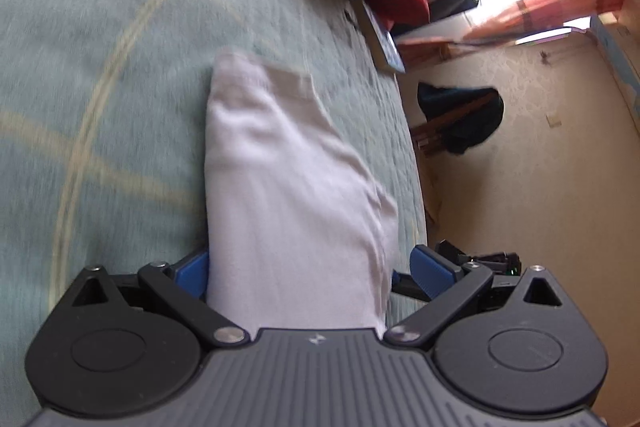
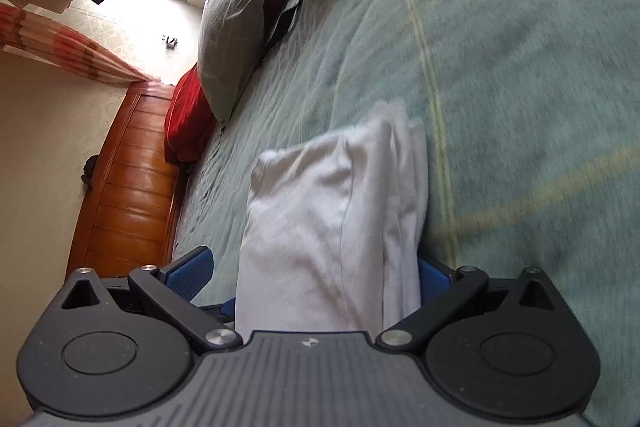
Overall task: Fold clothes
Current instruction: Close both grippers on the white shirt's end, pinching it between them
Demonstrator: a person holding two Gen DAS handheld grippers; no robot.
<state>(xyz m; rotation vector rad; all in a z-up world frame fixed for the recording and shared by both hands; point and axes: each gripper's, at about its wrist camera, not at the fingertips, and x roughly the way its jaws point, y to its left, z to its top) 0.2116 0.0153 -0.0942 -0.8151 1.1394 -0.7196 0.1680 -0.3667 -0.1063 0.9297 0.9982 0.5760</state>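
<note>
Green bedspread (image 1: 100, 67) behind, each open claw (image 1: 310, 271) (image 2: 316, 275) straddles white cloth (image 1: 280, 187) (image 2: 332, 219) stretching lengthwise away.

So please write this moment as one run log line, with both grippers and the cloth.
stage: fold in progress | left gripper: open around white garment | right gripper: open around white garment | surface: green bedspread

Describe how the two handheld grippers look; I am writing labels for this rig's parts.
Both match. The left gripper has a ribbed dark grey body with a small white emblem, two round black side housings with recessed discs, triangular cut-outs, black link arms on silver pivot pins, and blue pads on its jaws. The right gripper looks the same. No cables, hands or sleeves show.
</note>
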